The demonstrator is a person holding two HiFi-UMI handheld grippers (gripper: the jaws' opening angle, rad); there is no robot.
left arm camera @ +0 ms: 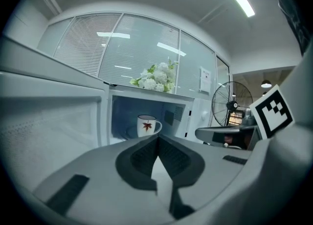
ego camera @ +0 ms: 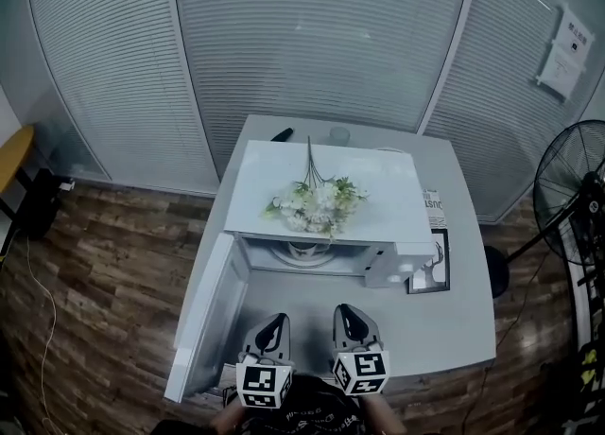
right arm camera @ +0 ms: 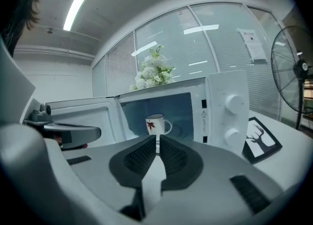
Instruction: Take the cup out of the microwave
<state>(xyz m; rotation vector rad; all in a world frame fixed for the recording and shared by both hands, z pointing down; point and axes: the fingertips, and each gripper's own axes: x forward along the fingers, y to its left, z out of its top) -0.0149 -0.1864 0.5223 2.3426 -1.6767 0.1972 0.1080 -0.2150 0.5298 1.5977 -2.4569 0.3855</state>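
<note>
A white microwave [ego camera: 265, 173] stands on a white table with its door [ego camera: 203, 315] swung open to the left. Inside it, upright on the turntable, is a white cup [left arm camera: 146, 125] with a red leaf print and its handle to the right; the right gripper view shows the cup [right arm camera: 156, 123] as well. My left gripper [ego camera: 272, 327] and right gripper [ego camera: 350, 321] are side by side in front of the opening, well short of the cup. Both point at the cavity. The left gripper [left arm camera: 157, 138] and the right gripper [right arm camera: 157, 138] are each shut on nothing.
A bunch of white flowers [ego camera: 317, 204] lies on top of the microwave. To its right a framed deer picture [ego camera: 430, 263] and a booklet [ego camera: 433, 206] are on the table. A standing fan [ego camera: 572, 187] is at the far right. The control knobs [right arm camera: 234, 102] are right of the opening.
</note>
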